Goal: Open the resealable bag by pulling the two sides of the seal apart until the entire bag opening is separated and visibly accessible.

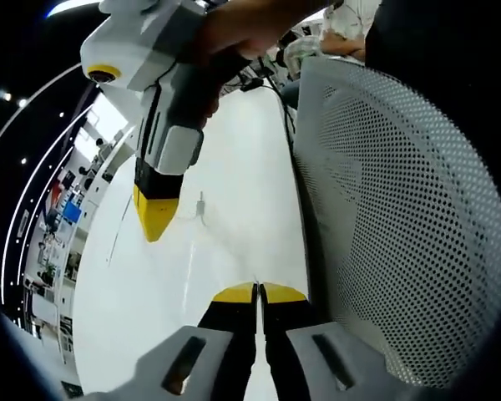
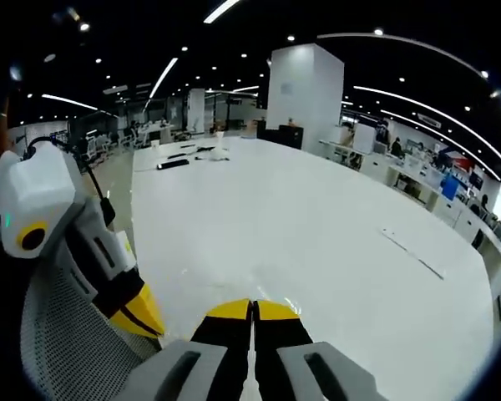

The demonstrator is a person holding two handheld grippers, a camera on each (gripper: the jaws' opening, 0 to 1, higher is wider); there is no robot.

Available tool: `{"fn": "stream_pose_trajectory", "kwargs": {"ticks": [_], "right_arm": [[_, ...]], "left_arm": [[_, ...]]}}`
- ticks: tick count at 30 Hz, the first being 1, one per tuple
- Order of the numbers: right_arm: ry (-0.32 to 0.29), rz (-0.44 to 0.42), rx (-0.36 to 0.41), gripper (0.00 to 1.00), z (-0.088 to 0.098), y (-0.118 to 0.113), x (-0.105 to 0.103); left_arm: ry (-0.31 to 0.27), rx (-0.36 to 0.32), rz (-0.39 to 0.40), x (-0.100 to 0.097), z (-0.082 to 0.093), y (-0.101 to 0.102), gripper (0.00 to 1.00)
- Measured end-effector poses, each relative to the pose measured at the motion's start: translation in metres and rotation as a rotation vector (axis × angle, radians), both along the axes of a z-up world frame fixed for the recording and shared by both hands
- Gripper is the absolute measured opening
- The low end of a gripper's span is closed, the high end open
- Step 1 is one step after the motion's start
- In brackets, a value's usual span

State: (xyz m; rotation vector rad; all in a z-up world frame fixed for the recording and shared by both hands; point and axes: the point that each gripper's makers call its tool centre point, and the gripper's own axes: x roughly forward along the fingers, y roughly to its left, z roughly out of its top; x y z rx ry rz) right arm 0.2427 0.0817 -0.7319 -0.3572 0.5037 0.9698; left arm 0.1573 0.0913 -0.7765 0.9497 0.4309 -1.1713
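Both grippers hang over the white surface (image 2: 334,242); no pull on the seal has begun, as far as I can judge.

Left gripper (image 1: 257,290): jaws pressed together, yellow tips touching, nothing visibly between them. Right gripper (image 2: 252,307): same, jaws together, nothing visible in them. In the left gripper view the right gripper enters from the upper left, held by a hand (image 1: 234,29), its yellow tip pointing down at the surface. In the right gripper view the left gripper sits at lower left, over a mesh chair back (image 2: 63,342).

Resealable bag: a faint, clear, glossy patch (image 1: 204,221) lies on the surface between the two grippers in the left gripper view, probably the bag, too transparent to be sure. In the right gripper view a similar faint sheen (image 2: 209,251) sits just ahead of the jaws. Cannot tell seal state or contents.

Next move, my judgement: open both grippers, find the bag's top edge, pinch one side of the seal each, pull apart.

Far end of the surface: small dark items (image 2: 174,164), too small to name. A thin strip (image 2: 411,252) lies near the right edge.
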Motion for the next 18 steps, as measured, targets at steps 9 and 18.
{"fn": "stream_pose_trajectory", "kwargs": {"ticks": [9, 18], "right_arm": [[-0.069, -0.01, 0.012, 0.0, 0.023, 0.003, 0.022], [-0.21, -0.012, -0.001, 0.0, 0.068, 0.005, 0.055]], "left_arm": [[-0.032, -0.019, 0.026, 0.022, 0.011, 0.0, 0.0], [-0.121, -0.047, 0.054, 0.064, 0.037, -0.002, 0.0]]}}
